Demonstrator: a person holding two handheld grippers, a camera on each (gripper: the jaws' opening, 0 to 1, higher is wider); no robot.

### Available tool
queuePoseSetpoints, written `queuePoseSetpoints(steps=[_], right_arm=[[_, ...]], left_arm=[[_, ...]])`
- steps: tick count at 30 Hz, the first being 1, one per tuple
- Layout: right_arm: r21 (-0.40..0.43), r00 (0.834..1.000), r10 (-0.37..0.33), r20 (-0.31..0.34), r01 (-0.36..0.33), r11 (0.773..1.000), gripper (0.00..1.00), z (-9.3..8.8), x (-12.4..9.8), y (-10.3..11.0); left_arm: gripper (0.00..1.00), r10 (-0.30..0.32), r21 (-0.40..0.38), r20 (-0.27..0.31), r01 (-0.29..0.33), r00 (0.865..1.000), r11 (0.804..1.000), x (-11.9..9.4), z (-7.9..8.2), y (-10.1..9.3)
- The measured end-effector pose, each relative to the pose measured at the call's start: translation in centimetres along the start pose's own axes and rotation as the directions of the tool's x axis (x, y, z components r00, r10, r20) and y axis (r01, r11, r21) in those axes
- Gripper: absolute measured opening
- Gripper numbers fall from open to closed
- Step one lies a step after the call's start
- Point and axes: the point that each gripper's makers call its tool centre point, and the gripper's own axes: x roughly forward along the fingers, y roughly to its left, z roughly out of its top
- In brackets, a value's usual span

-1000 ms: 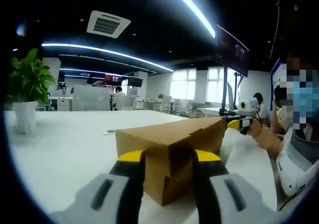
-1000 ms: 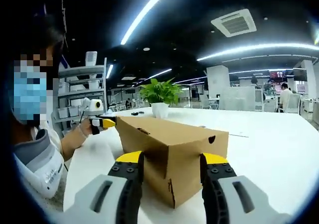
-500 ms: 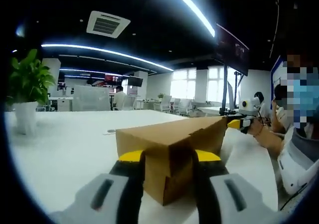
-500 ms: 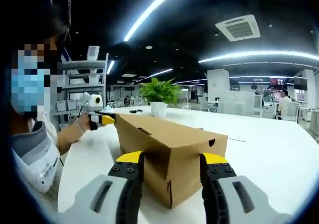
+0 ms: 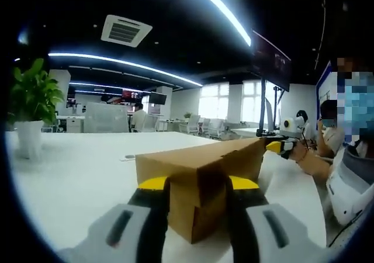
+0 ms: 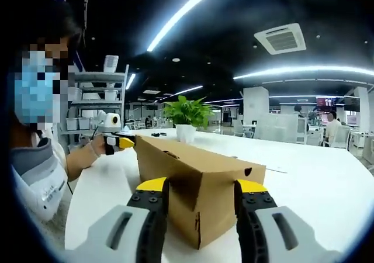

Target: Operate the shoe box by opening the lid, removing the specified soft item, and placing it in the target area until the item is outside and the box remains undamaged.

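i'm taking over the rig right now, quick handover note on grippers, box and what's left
Left gripper: fingers either side of one end corner of the shoe box; whether they clamp it is unclear.
Right gripper: fingers flank the opposite end corner the same way; grip also unclear.
Box: cardboard, on the white table, lid shut, no damage visible. A potted plant stands farther along the table.
Done: both grippers set at the box ends.
Left: open the lid, take out the soft item, place it in the target area.
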Motion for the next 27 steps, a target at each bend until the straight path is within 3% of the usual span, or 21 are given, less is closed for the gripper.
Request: queuePoseSetpoints(steps=[15,20,27], right_arm=[[-0.005,0.998,0.0,0.058,0.0,1.0,0.46,0.7,0.1,-0.1],[0.03,0.996,0.007,0.087,-0.009,1.0,0.46,1.3,0.1,-0.4],[0.04,0.997,0.009,0.083,-0.012,0.999,0.46,2.0,0.3,-0.5]], left_arm=[[0.39,-0.006,-0.001,0.036,0.006,0.999,1.0,-0.2,0.6,0.4],[0.4,-0.009,0.008,0.051,0.008,0.999,1.0,-0.3,1.2,0.4],[0.4,-0.01,-0.003,0.059,0.01,0.998,1.0,-0.2,2.2,0.7]])
